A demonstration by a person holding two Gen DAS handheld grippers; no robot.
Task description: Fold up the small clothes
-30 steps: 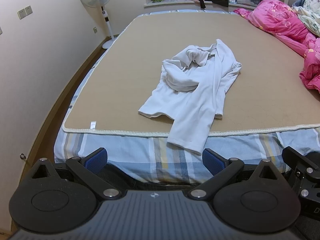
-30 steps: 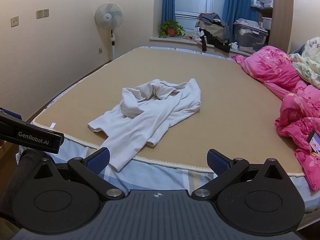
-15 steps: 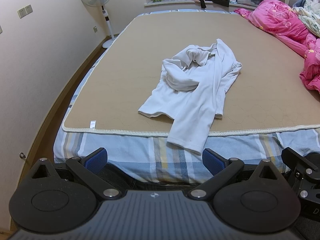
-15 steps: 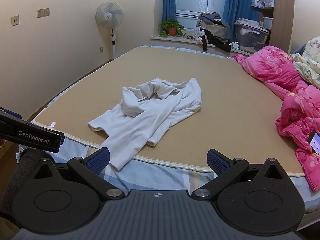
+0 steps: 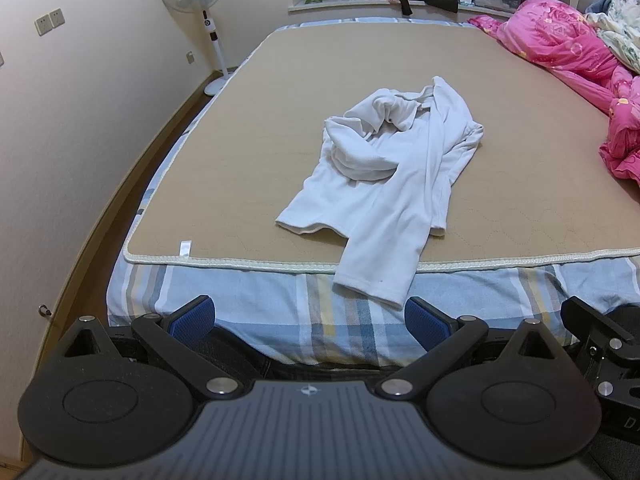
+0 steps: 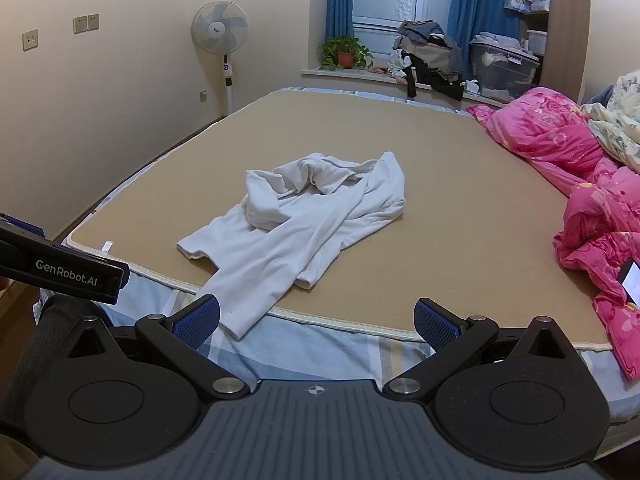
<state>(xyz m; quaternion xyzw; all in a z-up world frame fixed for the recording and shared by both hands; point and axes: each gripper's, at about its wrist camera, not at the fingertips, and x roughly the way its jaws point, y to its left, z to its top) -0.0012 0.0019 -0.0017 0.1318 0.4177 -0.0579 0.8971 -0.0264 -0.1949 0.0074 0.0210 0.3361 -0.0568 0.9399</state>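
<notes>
A crumpled white long-sleeved top (image 5: 384, 176) lies on the tan mat (image 5: 240, 160) of the bed, one sleeve hanging over the mat's front edge onto the striped sheet. It also shows in the right wrist view (image 6: 304, 224). My left gripper (image 5: 310, 318) is open and empty, held off the foot of the bed just short of the sleeve end. My right gripper (image 6: 316, 318) is open and empty, near the bed's front edge, right of the sleeve. The left gripper's body (image 6: 60, 270) shows at the left of the right wrist view.
A pink quilt (image 6: 580, 184) is heaped along the bed's right side, with a phone (image 6: 632, 280) on it. A standing fan (image 6: 220, 40) stands by the left wall. A windowsill with a plant (image 6: 344, 52), clothes and a storage box lies beyond the bed.
Both views have tilted up very slightly; the grippers stay open and the top has not moved.
</notes>
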